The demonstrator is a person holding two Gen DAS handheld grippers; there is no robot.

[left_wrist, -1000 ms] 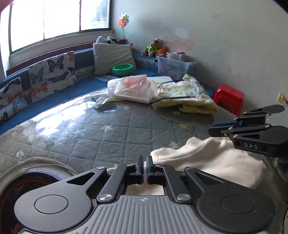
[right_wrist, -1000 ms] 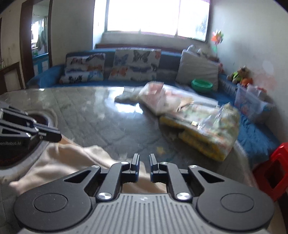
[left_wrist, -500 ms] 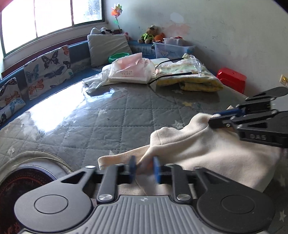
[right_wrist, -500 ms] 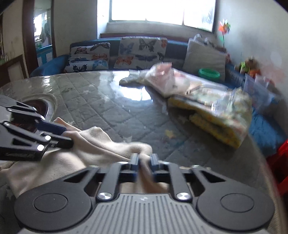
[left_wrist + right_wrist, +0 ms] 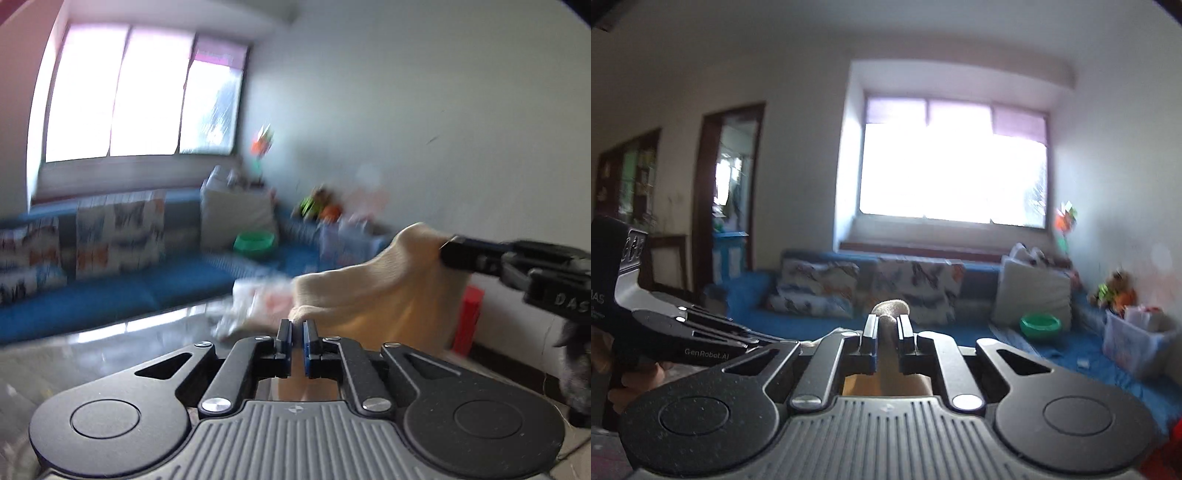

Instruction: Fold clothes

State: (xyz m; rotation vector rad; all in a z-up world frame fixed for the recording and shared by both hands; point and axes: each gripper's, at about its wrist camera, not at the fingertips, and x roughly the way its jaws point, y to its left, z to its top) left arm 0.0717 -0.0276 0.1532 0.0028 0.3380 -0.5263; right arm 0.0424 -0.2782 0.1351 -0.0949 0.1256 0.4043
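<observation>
- Currently the left gripper [image 5: 294, 334] is clenched on an edge of the cream knit garment [image 5: 373, 291].
- Likewise the right gripper [image 5: 886, 332] pinches another edge.
- Between them the garment hangs raised, soft, light and drapey; edges or corners seem the best holds.

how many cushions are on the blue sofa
3: two patterned cushions side by side under the window, one plain grey cushion right of them by the green bowl. Blur may hide more.
</observation>
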